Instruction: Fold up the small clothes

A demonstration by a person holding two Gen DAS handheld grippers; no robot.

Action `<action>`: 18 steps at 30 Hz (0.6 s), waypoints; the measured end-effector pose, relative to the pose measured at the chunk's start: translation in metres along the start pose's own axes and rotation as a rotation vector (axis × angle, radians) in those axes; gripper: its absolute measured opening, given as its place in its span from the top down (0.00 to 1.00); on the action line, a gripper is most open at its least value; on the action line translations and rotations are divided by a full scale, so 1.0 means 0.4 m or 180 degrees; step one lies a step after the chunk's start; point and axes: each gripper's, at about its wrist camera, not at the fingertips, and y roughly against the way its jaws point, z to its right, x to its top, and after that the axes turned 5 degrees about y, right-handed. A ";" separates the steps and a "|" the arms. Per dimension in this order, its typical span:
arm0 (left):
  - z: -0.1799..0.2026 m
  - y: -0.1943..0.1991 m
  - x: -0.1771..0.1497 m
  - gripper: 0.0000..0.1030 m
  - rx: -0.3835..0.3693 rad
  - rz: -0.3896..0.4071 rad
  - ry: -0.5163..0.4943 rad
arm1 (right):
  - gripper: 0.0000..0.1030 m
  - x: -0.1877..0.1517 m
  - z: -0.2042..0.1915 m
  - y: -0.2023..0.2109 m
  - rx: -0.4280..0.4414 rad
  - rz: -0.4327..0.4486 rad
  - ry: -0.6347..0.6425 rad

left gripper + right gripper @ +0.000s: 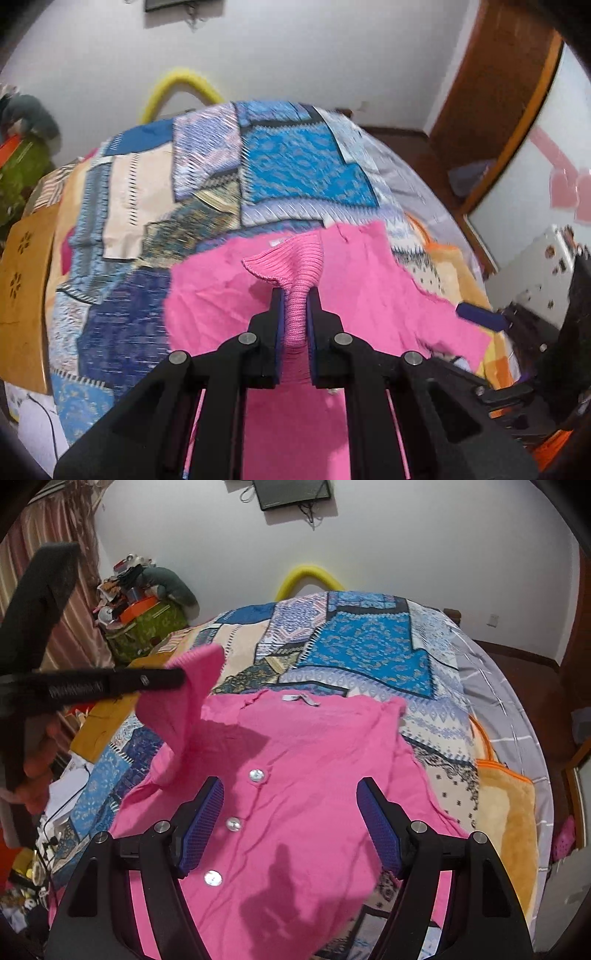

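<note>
A pink buttoned cardigan lies flat, front up, on the bed, its collar label at the far end. My left gripper is shut on the ribbed cuff of its sleeve and holds it above the garment. From the right wrist view, that gripper comes in from the left, and the raised sleeve hangs from it over the cardigan's left side. My right gripper hovers open above the button row, with nothing between its blue pads.
A patchwork bedspread covers the bed. An orange blanket lies at its right edge, and a yellow foam tube arches behind the head. A cluttered green box stands at far left. A hand grips the left tool.
</note>
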 end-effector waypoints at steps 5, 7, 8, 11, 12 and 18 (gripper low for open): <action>0.040 -0.085 -0.033 0.90 0.0077 -0.0300 -0.0170 | 0.31 -0.021 0.040 -0.014 0.0029 -0.0095 -0.0156; 0.037 -0.106 -0.048 0.89 0.0098 -0.0422 -0.0159 | 0.31 -0.025 0.049 -0.021 0.0063 -0.0128 -0.0202; 0.034 -0.110 -0.051 0.89 0.0112 -0.0448 -0.0168 | 0.31 -0.026 0.052 -0.025 0.0079 -0.0144 -0.0220; 0.023 -0.104 -0.056 0.82 0.0195 -0.0440 -0.0217 | 0.31 -0.024 0.055 -0.043 0.0138 -0.0203 -0.0277; 0.016 -0.095 -0.054 0.71 0.0200 -0.0415 -0.0211 | 0.31 -0.023 0.053 -0.046 0.0152 -0.0211 -0.0283; -0.038 -0.004 -0.032 0.34 0.0331 0.0039 -0.0191 | 0.31 -0.002 0.016 -0.076 0.0207 -0.0283 -0.0212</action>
